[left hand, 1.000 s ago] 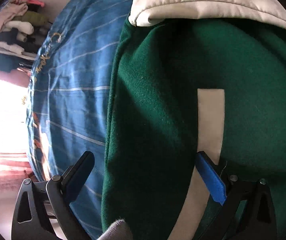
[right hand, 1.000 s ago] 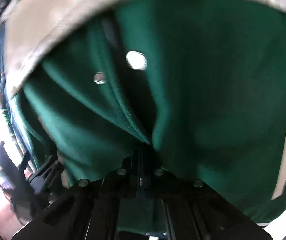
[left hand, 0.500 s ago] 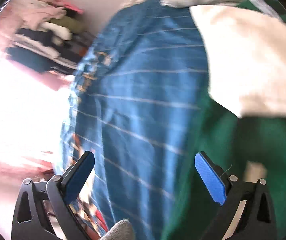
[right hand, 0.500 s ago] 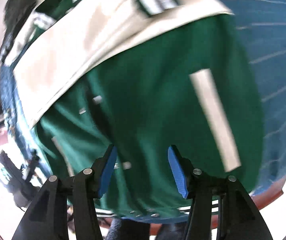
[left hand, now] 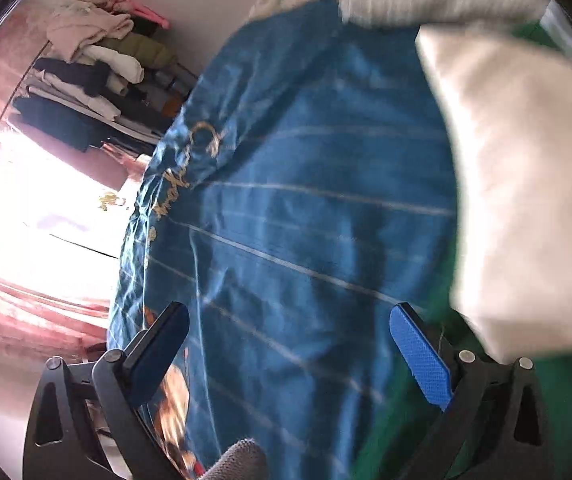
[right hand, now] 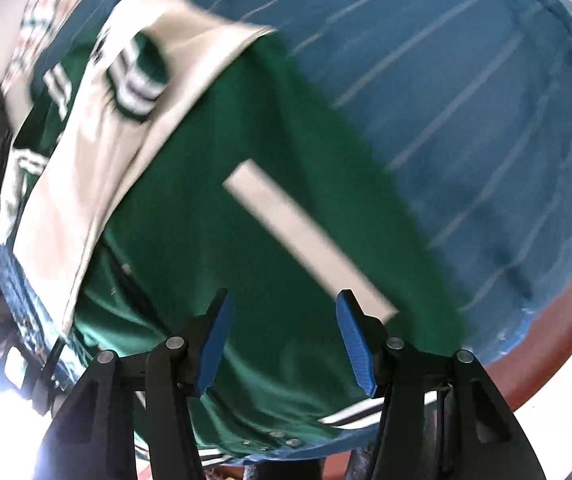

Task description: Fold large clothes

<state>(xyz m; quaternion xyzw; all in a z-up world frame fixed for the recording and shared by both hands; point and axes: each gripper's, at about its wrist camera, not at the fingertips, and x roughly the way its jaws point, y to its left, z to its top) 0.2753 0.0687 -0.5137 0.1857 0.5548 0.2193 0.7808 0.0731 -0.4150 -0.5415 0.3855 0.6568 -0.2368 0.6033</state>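
A green varsity jacket [right hand: 222, 240] with cream sleeves [right hand: 98, 168] and a cream pocket strip [right hand: 306, 236] lies on a blue striped bedspread [right hand: 466, 100]. My right gripper [right hand: 282, 336] is open and empty, just above the jacket's body near its striped hem [right hand: 350, 416]. In the left wrist view my left gripper [left hand: 286, 356] is open and empty over the bedspread [left hand: 306, 208], with the jacket's cream sleeve [left hand: 526, 184] and green body [left hand: 566, 392] to its right.
A pile of folded clothes [left hand: 98, 64] sits on a rack by the wall at upper left. A bright window with pink curtains [left hand: 26, 300] is at left. The bed's reddish edge [right hand: 566, 344] shows at lower right.
My right gripper has let go of the green fabric, opened and pulled back. My left gripper has swung left, off the jacket and over the bare bedspread.
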